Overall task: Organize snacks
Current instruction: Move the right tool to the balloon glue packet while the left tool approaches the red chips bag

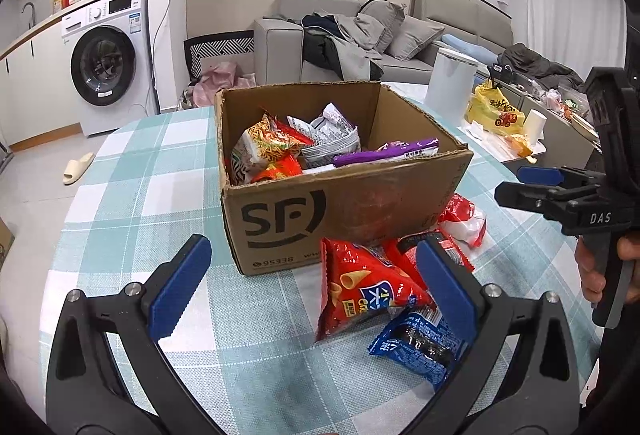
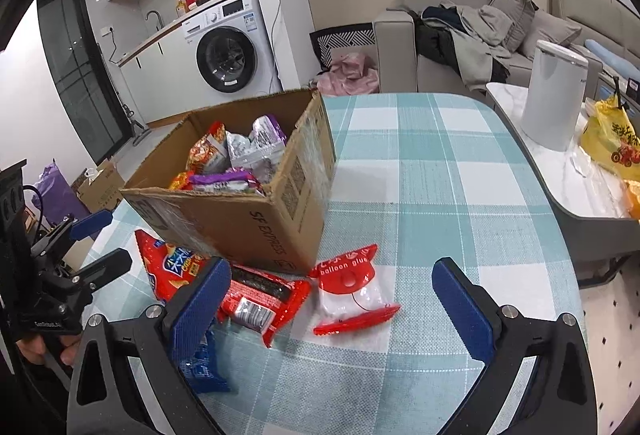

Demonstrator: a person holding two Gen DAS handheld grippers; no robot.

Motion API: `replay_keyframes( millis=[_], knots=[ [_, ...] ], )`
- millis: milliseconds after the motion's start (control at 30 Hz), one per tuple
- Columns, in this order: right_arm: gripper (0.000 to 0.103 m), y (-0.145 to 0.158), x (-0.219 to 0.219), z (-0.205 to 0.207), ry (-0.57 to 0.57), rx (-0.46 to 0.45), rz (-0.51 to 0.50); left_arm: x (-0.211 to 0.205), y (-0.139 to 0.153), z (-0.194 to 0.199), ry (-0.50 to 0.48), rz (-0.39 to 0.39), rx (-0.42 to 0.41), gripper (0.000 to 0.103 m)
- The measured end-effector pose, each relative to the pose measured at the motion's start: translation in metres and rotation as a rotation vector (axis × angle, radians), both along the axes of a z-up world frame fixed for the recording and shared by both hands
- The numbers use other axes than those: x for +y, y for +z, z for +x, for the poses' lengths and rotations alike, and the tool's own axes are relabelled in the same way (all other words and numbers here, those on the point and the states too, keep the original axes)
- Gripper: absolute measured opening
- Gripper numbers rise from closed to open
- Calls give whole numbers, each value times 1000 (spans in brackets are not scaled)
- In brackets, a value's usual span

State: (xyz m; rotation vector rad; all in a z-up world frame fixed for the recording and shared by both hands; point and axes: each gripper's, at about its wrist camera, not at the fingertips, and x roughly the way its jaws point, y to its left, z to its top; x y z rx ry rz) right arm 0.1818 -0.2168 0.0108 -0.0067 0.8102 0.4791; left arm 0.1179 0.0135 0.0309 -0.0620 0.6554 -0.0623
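An open SF cardboard box (image 1: 360, 203) (image 2: 248, 227) stands on the checked tablecloth and holds several snack packets. In front of it lie a red chips bag (image 1: 360, 287) (image 2: 172, 267), a blue packet (image 1: 416, 343) (image 2: 204, 367), a red packet (image 1: 420, 247) (image 2: 264, 299) and a red-and-white "balloon glue" pack (image 1: 464, 219) (image 2: 352, 291). My left gripper (image 1: 314, 291) (image 2: 118, 237) is open, hovering over the chips bag and blue packet. My right gripper (image 2: 332, 311) (image 1: 510, 183) is open and empty above the red-and-white pack.
A marble side table (image 2: 580, 195) at the right carries a white cylinder appliance (image 2: 554, 99) and a yellow bag (image 2: 612, 139). Beyond the table are a sofa (image 1: 360, 35) with clothes and a washing machine (image 1: 104, 63). Bare tablecloth (image 2: 440, 163) lies right of the box.
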Motion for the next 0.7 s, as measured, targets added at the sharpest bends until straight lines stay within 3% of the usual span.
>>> replay_keyframes(
  millis=[700],
  knots=[
    [102, -50, -11, 30, -68, 141, -43, -4, -27, 12, -13, -38, 70, 102]
  ],
)
